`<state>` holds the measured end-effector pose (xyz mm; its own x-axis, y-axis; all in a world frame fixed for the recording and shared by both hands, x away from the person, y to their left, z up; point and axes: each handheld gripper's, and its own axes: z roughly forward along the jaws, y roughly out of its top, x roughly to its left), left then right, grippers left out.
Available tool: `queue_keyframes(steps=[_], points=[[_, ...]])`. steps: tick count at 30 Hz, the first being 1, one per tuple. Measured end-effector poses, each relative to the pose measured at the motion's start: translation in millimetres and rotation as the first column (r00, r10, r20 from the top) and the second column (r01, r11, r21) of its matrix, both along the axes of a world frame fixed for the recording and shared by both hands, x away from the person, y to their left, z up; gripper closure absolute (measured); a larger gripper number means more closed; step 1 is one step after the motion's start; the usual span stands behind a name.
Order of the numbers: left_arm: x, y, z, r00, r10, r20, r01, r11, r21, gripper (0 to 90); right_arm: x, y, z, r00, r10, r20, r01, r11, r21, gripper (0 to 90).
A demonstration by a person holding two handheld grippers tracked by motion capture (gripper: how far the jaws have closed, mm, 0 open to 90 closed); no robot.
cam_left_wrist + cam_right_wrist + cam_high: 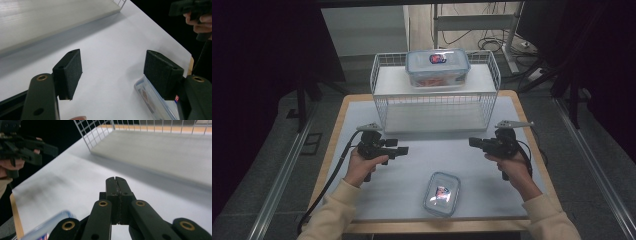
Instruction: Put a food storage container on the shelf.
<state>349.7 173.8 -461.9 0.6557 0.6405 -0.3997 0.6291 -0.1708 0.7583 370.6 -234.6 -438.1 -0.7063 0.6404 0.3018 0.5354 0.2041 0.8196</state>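
— How many tools is the person holding?

— Two, one in each hand. The left tool (399, 150) is hovering over the desk (492, 165) with its jaws spread wide, nothing between them. The right tool (474, 142) is facing it from the other side, jaws pressed together, gripping nothing.

— Are they touching?

— No, they are standing well apart, pointing toward each other across the white sheet (412, 175) that is covering the desk.

— What else is sitting there?

— I am counting two clear lidded containers. The small container (441, 194) is lying flat near the front edge of the desk, between the two forearms; in the left gripper view its edge (152, 101) is peeking out just behind one pad. The big container (437, 67) is resting on top of the wire basket rack (435, 107) at the far side, lid on, with something reddish showing through the wall.

— And the rack?

— One white wire rack, a lower board inside it lying bare.
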Motion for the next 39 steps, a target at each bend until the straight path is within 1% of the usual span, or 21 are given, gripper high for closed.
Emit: queue_keyframes(steps=[1,2,4,5,7,10,13,15,17,21,22,23,26,27,29,30,31,33,36,38,39], points=[[-1.4,-0.2,-0.6,1.0000,0.001,0.002,-0.001,1.0000,0.009,30.5,-3.1,-2.1,-3.7,1.0000,0.000,-0.004,0.000,1.0000,-0.001,89.4],[-1.4,-0.2,-0.6,1.0000,0.001,0.002,-0.001,1.0000,0.009,30.6,-3.1,-2.1,-3.7,1.0000,0.000,-0.004,0.000,1.0000,-0.001,89.4],[-4.4,0.0,-1.6,1.0000,0.003,-0.001,-0.003,0.9999,0.010,30.6,-11.4,-7.2,-13.9,0.9999,0.004,-0.011,-0.004,0.9999,-0.010,89.4],[-5.9,0.1,-2.2,1.0000,0.006,-0.001,-0.006,0.9999,0.009,30.6,-11.4,-7.2,-13.9,0.9999,0.004,-0.011,-0.004,0.9999,-0.010,89.4],[-9.5,0.5,-4.3,1.0000,0.008,-0.004,-0.008,0.9999,0.012,30.6,-17.9,-11.1,-22.4,0.9999,0.007,-0.012,-0.007,0.9999,-0.014,89.4],[-11.8,0.9,-7.1,0.9999,0.010,-0.010,-0.010,0.9997,0.020,30.6,-21.8,-14.2,-29.8,0.9997,0.007,-0.025,-0.008,0.9997,-0.023,89.3],[-15.6,-1.8,-8.8,0.9999,0.014,0.006,-0.015,0.9979,0.063,30.4,-23.7,-17.3,-37.6,0.9993,0.005,-0.036,-0.006,0.9996,-0.027,88.7],[-16.9,-3.1,-9.3,0.9999,0.009,0.006,-0.010,0.9979,0.064,30.4,-24.3,-18.1,-40.2,0.9990,0.004,-0.044,-0.005,0.9995,-0.032,88.4],[-19.0,-5.5,-10.4,1.0000,0.003,0.008,-0.003,0.9972,0.075,30.3,-25.0,-19.6,-44.7,0.9987,0.003,-0.051,-0.005,0.9991,-0.041,87.5],[-21.7,-8.1,-12.7,1.0000,-0.003,0.006,0.003,0.9969,0.079,30.3,-26.3,-23.0,-47.7,0.9985,0.000,-0.054,-0.002,0.9992,-0.041,77.5],[-22.6,-7.1,-14.7,1.0000,-0.002,-0.001,0.002,0.9975,0.070,30.3,-26.8,-23.2,-47.3,0.9986,0.001,-0.053,-0.004,0.9991,-0.042,73.1],[-22.6,-7.1,-14.7,1.0000,-0.002,-0.001,0.002,0.9975,0.070,30.2,-26.8,-23.2,-47.3,0.9986,0.001,-0.053,-0.004,0.9991,-0.042,73.1],[-25.2,-2.3,-20.4,0.9999,0.007,-0.013,-0.006,0.9969,0.079,30.3,-28.3,-22.1,-47.0,0.9985,0.013,-0.054,-0.015,0.9991,-0.041,63.4],[-25.2,-2.3,-20.4,0.9999,0.007,-0.013,-0.006,0.9969,0.079,30.1,-28.3,-22.1,-47.0,0.9985,0.013,-0.054,-0.015,0.9991,-0.041,63.4],[-27.6,-1.8,-21.6,0.9999,0.013,-0.006,-0.012,0.9951,0.098,30.2,-28.8,-21.1,-47.7,0.9985,0.015,-0.052,-0.018,0.9988,-0.045,60.4],[-30.5,-2.2,-21.9,0.9999,0.010,-0.001,-0.010,0.9956,0.093,30.3,-29.2,-20.6,-48.0,0.9982,0.018,-0.057,-0.021,0.9986,-0.048,56.8],[-31.6,-2.3,-22.4,1.0000,0.007,-0.005,-0.007,0.9966,0.082,30.4,-29.7,-20.2,-48.2,0.9983,0.017,-0.056,-0.019,0.9986,-0.050,55.5],[-32.7,-2.0,-23.4,1.0000,0.007,-0.006,-0.007,0.9967,0.081,30.4,-30.2,-20.5,-48.2,0.9983,0.018,-0.055,-0.021,0.9983,-0.054,54.5],[-35.7,-0.6,-26.0,0.9999,0.014,-0.007,-0.013,0.9968,0.079,30.4,-33.9,-23.3,-48.1,0.9984,0.004,-0.056,-0.007,0.9988,-0.049,50.0],[-38.4,0.9,-28.1,0.9998,0.019,-0.006,-0.019,0.9962,0.085,30.4,-35.3,-24.4,-47.8,0.9986,0.005,-0.053,-0.007,0.9988,-0.048,49.9],[-40.0,1.3,-29.3,0.9998,0.020,-0.005,-0.020,0.9952,0.096,30.3,-37.2,-25.2,-47.3,0.9986,0.006,-0.053,-0.009,0.9989,-0.047,49.9]])
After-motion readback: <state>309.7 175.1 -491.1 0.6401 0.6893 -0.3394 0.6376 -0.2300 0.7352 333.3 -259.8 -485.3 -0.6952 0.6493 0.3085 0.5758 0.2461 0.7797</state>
